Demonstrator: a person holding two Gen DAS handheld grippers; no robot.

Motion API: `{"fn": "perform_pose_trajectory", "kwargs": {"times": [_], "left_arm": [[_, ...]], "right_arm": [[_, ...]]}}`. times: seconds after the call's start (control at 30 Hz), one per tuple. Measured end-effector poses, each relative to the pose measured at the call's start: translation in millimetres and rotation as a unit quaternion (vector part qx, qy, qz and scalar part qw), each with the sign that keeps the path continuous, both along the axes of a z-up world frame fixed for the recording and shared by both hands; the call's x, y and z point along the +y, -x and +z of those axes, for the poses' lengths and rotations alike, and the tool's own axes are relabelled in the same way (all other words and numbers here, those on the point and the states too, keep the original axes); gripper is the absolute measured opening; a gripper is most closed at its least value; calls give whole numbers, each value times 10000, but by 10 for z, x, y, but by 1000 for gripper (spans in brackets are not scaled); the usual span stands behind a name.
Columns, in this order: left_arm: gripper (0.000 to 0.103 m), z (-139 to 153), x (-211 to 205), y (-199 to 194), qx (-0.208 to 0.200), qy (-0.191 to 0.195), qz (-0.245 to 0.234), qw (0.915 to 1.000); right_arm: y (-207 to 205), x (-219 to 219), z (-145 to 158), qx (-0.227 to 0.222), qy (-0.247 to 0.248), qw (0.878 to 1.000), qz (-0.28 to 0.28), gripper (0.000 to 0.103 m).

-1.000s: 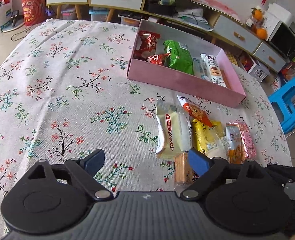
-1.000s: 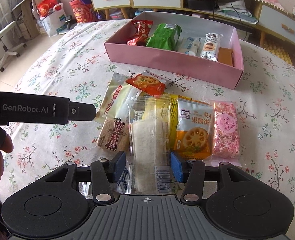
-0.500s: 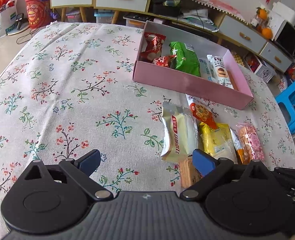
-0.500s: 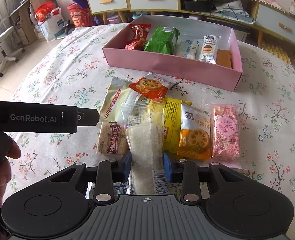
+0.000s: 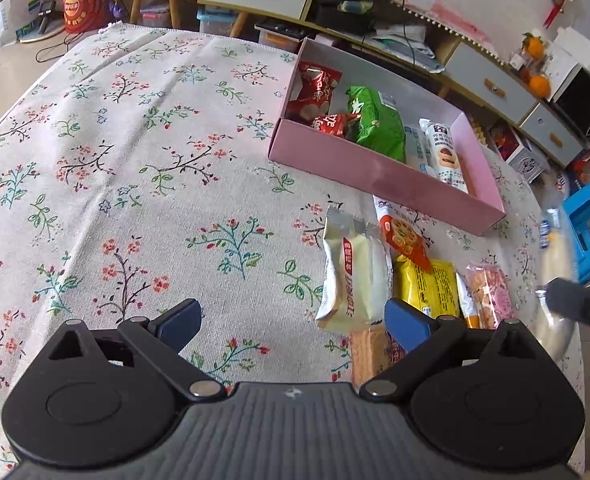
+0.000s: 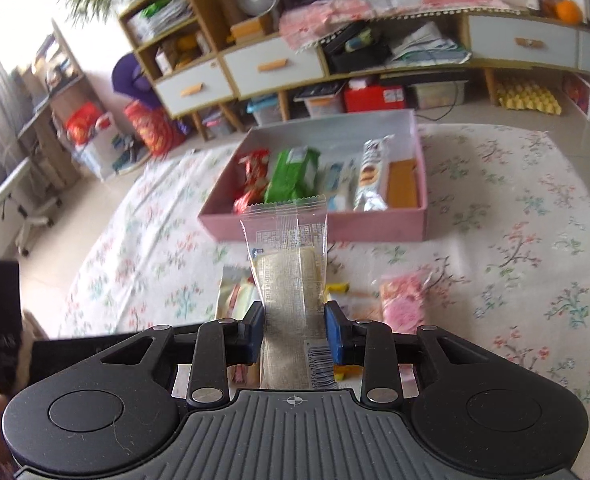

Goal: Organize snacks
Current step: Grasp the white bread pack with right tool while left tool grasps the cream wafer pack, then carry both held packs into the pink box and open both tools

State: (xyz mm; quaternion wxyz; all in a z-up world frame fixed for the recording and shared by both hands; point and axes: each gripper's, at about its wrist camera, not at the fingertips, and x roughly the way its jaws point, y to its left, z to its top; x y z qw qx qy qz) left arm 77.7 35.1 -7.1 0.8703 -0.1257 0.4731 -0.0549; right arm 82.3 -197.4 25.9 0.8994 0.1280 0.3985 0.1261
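- Step: carrying one snack to the box; the right tool is clamped on a clear-wrapped bar, raised off the tabletop, lower centre of frame.
- Next, as I judge it: move forward over the box and release into its free space.
- Left tool gapes empty, low over the tabletop; other snacks lie just right of it.
- Both tools point obliquely downward.

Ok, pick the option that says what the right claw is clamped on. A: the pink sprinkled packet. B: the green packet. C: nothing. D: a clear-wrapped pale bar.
D: in the right wrist view the right claw pinches a clear-wrapped pale bar between its blue pads, with the pink box beyond it.
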Motion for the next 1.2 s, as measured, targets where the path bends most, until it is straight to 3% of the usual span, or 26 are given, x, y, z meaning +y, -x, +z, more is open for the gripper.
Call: {"fn": "perform_pose_trajectory", "kwargs": {"times": [0.23,0.43,0.57,0.6,0.7,0.83,1.03,1.2], "left_arm": [[91,-67,-237,-173,-97,-94,-335,9993],[77,-151,-448,-212,-78,-563,-429,9975],[74,-168,-528,-220,-210,-836,-551,9948],[71,-179,-537,-220,-245,-900,-569,9940],[44,-166,-579,-200,-386,-1308,-636,9886],[44,-90,-376,-242,-194,-819,-409,9956],[44,74,-111,-182,-344,-486,-78,9982],[44,164,-81,-105,-472,-483,-39,9977]], "right_arm": [[-64,-236,84,-146,-257,9985,-460,31],[-76,-158,20,-101,-233,9990,-371,31],[-87,-153,12,-91,-260,9989,-380,31],[-93,-148,10,-87,-268,9989,-384,31],[-101,-135,-1,-75,-259,9990,-367,31],[-98,-131,-21,-54,-215,9991,-350,31],[-90,-192,-2,-89,-203,9988,-429,31],[-80,-206,2,-102,-188,9988,-431,31]]}}
